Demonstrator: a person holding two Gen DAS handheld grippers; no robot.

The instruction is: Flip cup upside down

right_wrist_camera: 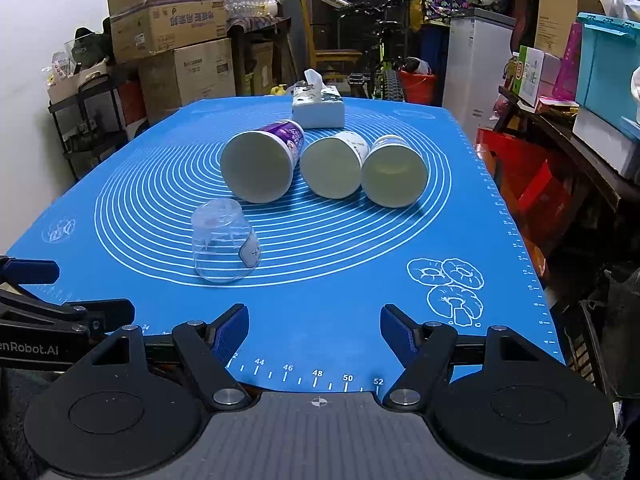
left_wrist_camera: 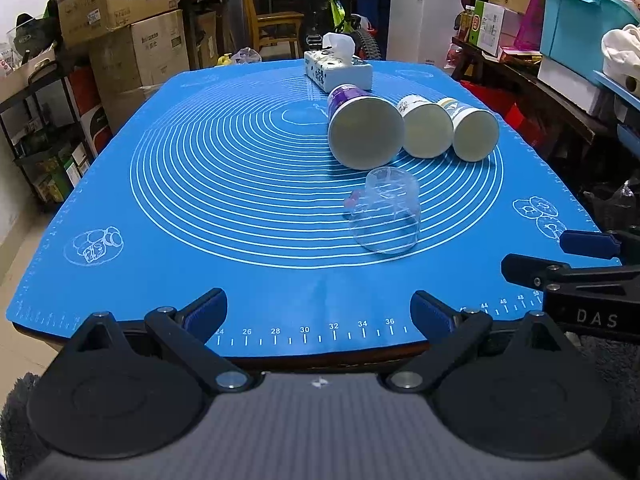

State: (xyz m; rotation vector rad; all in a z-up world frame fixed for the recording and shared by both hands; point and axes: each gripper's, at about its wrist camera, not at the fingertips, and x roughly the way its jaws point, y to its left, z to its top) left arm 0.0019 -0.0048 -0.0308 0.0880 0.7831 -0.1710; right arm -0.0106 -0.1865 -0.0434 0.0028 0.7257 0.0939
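Note:
A clear plastic cup point(left_wrist_camera: 386, 216) stands mouth down on the blue mat point(left_wrist_camera: 200, 200); it also shows in the right wrist view point(right_wrist_camera: 224, 242). Behind it three paper cups lie on their sides, mouths toward me: a purple one point(left_wrist_camera: 364, 130) point(right_wrist_camera: 260, 164), a middle one point(left_wrist_camera: 426, 126) point(right_wrist_camera: 332, 166) and a right one point(left_wrist_camera: 474, 130) point(right_wrist_camera: 394, 172). My left gripper point(left_wrist_camera: 319, 312) is open and empty at the mat's near edge. My right gripper point(right_wrist_camera: 314, 326) is open and empty, right of the left one.
A tissue box point(left_wrist_camera: 338, 70) point(right_wrist_camera: 319, 108) sits at the far side of the mat point(right_wrist_camera: 360, 264). Cardboard boxes point(left_wrist_camera: 120, 12) stack at the back left, shelves and bins point(left_wrist_camera: 580, 28) at the right. The right gripper's fingers point(left_wrist_camera: 560, 268) show at the left view's right edge.

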